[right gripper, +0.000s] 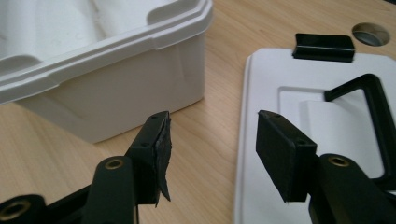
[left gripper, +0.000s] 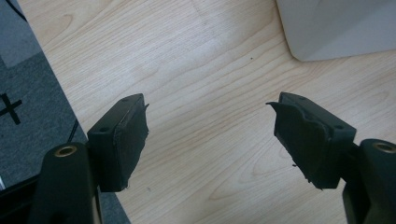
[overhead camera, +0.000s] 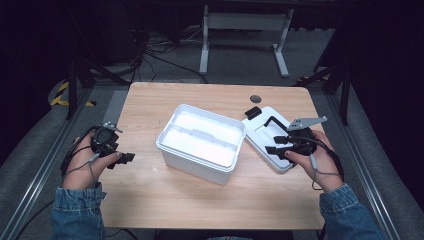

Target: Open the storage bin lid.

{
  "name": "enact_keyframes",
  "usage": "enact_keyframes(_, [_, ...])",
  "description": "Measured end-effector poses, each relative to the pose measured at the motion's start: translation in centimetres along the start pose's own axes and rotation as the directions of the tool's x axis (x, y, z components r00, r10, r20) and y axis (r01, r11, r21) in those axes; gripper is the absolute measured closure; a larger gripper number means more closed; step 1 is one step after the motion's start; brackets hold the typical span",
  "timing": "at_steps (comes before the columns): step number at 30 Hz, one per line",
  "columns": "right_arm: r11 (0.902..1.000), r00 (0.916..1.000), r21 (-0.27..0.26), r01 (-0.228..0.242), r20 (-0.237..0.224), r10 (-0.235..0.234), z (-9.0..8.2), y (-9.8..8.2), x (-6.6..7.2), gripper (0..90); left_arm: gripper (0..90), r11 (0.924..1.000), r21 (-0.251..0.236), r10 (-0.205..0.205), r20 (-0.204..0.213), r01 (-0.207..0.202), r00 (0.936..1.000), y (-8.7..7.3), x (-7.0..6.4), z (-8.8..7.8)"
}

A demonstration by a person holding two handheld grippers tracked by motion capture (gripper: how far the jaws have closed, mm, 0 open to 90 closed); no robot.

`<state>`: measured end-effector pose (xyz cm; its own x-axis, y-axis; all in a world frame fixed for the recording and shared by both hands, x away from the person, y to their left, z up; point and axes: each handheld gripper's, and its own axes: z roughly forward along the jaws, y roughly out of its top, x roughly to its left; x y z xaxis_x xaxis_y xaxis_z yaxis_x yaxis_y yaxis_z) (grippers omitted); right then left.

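Now lid (right gripper: 280, 93) edge sits between right jaws (parted).

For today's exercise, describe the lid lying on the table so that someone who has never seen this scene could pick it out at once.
Start at the wooden table and find the open white box at its middle. Beside it, under the right claw, lies the white lid. It is flat rather than deep, and it carries a black handle and a black clip.

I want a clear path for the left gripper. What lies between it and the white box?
Nothing: in the high view, bare wooden table separates the left gripper from the white box. The left gripper view shows the same bare wood.
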<state>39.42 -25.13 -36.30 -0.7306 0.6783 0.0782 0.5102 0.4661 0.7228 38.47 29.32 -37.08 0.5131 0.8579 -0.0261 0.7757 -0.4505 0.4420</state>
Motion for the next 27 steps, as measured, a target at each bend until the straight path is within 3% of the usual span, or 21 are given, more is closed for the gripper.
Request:
enact_keyframes(6, [0.9996,0.9981,-0.014,0.025,-0.056,-0.026,0.6,-1.2,1.1,46.5,26.4,1.0,0.006,0.004,0.012,-0.004,0.9999,0.5,-0.3,0.3])
enact_keyframes(13, [0.9994,0.9968,-0.01,0.032,-0.073,-0.032,1.5,-2.5,2.1,46.5,26.4,0.9998,0.01,0.014,0.01,-0.014,0.9999,0.8,-0.4,0.5])
enact_keyframes(14, [0.9993,0.9963,0.011,0.036,-0.079,-0.035,1.9,-2.8,2.3,46.6,26.4,0.9997,0.016,0.021,0.012,-0.021,0.9997,0.9,-0.4,0.7])
enact_keyframes(27, [0.9979,0.998,0.055,0.035,-0.055,-0.032,3.7,-4.8,2.8,47.6,26.0,0.9999,0.008,0.012,0.017,-0.012,0.9998,1.0,-0.3,0.7])
